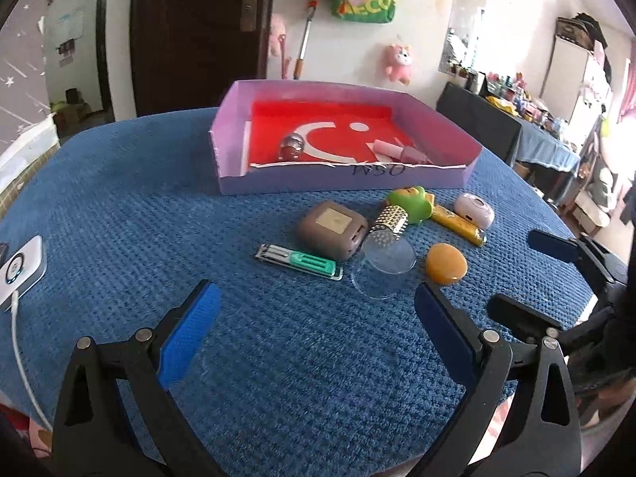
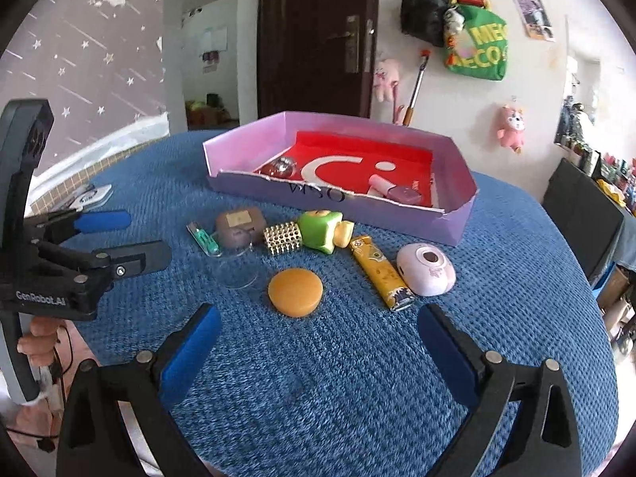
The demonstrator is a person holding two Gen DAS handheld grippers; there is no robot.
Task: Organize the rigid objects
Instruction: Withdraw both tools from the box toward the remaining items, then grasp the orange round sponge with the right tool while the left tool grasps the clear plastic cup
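- The left tongs (image 1: pixel 318 314) are held spread above the blue knitted worktop (image 1: pixel 119 206), empty, probably ready for a pick.
- A metal nail clipper (image 1: pixel 299 262), a matte brown case (image 1: pixel 333 229), a smooth orange disc (image 1: pixel 446 263) and a glossy yellow lighter (image 1: pixel 459 224) lie before the lilac cardboard tray (image 1: pixel 342 179).
- The right tongs (image 2: pixel 318 334) are spread too, near the disc.

Daylight floods in from the right edge of both views, washing out the far right of the frame to near white — detail is lost there. The blue tabletop (image 1: pixel 119 206) is evenly lit, with only soft, faint shadows under the small objects. Fisheye distortion bends the tabletop's rim and the door (image 2: pixel 318 39) into curves, and dark vignetting fills the corners. Background clutter is soft and slightly blurred — the centre stays fairly sharp.
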